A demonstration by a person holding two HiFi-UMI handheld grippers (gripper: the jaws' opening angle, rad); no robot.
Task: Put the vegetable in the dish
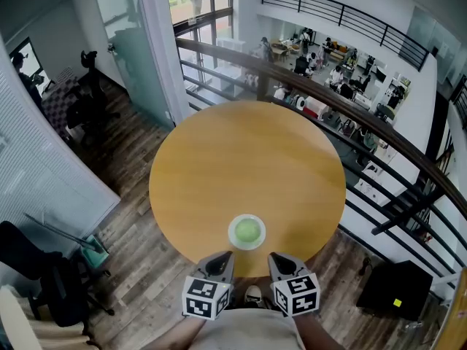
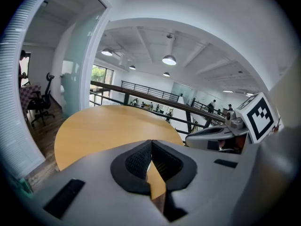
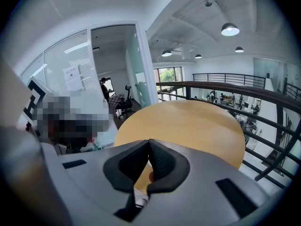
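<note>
Now the vegetable [image 1: 247, 230]: I see a round, pale-green item lying inside the dish. I judge the task done, or very nearly done.
Dish [image 1: 231, 232]: small, white and round. It sits near the worktop's near edge, just ahead of both grippers and between their lines of reach. Risk: a forward nudge from either gripper could slide it or tip the vegetable out.
Worktop [image 1: 241, 159]: round, wooden, bare apart from the dish. Risk: the dish is close to the rim, so a drag toward me could carry it over the edge.
Left gripper [image 1: 221, 257]: its jaws are closed on each other with nothing between them. In its own view [image 2: 151, 143] the pads meet, with only the worktop beyond.
Right gripper [image 1: 276, 258]: its jaws are also closed and empty, and the pads touch in its own view [image 3: 149, 142].
Regrasp risk: going in with closed jaws would push the vegetable instead of picking it up, so I would open them first.
Floor [image 1: 139, 239]: wood planks below the worktop. A round vegetable knocked loose would likely roll off onto them.
</note>
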